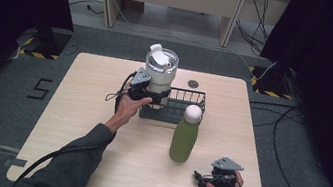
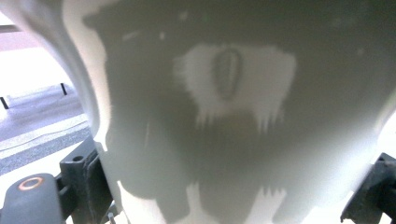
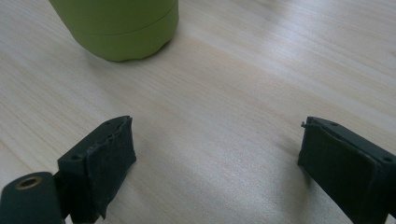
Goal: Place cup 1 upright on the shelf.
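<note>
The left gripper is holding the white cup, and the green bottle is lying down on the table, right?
Not quite. The green bottle stands upright on the table, as the high view shows. The left gripper does hold the white cup.

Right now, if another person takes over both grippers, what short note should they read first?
Left gripper: shut on the white tumbler, which stands at the left end of the wire basket.
Right gripper: open, holding nothing, low over the table near its front right.
Green bottle: upright on the table, in front of the basket.
Done: tumbler gripped.
Left: likely the bottle, not yet gripped.
</note>
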A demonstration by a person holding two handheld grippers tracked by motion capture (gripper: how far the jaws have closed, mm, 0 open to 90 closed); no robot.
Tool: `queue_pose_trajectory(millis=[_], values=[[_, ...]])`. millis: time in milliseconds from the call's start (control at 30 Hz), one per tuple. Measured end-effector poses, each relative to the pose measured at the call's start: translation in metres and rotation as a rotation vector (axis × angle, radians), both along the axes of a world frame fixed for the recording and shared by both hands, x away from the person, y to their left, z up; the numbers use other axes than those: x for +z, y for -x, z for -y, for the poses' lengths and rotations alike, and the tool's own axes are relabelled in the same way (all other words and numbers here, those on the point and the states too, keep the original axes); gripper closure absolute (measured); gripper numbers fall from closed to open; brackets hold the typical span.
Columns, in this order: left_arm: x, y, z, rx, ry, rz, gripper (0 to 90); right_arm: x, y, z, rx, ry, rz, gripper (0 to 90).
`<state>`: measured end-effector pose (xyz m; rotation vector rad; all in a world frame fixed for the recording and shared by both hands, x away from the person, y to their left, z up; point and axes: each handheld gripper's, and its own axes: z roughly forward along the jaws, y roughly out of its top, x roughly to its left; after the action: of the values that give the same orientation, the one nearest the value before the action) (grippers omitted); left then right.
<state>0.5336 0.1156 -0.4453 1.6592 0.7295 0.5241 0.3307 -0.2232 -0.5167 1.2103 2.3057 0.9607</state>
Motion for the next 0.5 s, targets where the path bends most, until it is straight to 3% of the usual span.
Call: queue_pose_trajectory(millis=[67, 100, 200, 233, 267, 300, 367, 467, 500], values=[[-0.0016, 0.0001, -0.0007, 0.004, -0.012, 0.000, 11.0, 0.0000, 0.0000, 0.0000, 0.000, 0.000, 0.000, 10.5], [-0.0029, 0.0004, 0.0011, 0.011, 0.016, -0.003, 11.0, 0.0000, 0.0000, 0.0000, 0.000, 0.000, 0.000, 10.5], [-0.0046, 0.0002, 0.0003, 0.014, 0.013, -0.003, 11.0, 0.0000, 0.0000, 0.0000, 0.000, 0.000, 0.000, 10.5], [-0.0058, -0.0001, -0.0027, 0.008, -0.014, -0.004, 11.0, -0.0002, -0.0001, -0.0001, 0.000, -0.002, 0.001, 10.5], [-0.0058, -0.0001, -0.0027, 0.008, -0.014, -0.004, 10.9, -0.0002, -0.0001, -0.0001, 0.000, -0.002, 0.001, 10.5], [-0.0079, 0.0005, -0.0012, 0.017, 0.019, -0.008, 11.0, -0.0002, -0.0001, -0.0001, 0.000, -0.002, 0.001, 10.5], [-0.0097, 0.0009, -0.0009, 0.015, 0.018, -0.003, 10.9, -0.0002, -0.0001, -0.0001, 0.000, -0.002, 0.001, 10.5], [-0.0099, 0.0020, -0.0007, 0.009, -0.001, 0.006, 10.9, 0.0000, 0.0000, 0.0000, 0.000, 0.000, 0.000, 10.5], [-0.0097, 0.0028, -0.0019, 0.002, -0.041, 0.015, 10.9, -0.0002, -0.0001, -0.0001, 0.000, -0.002, 0.001, 10.5]])
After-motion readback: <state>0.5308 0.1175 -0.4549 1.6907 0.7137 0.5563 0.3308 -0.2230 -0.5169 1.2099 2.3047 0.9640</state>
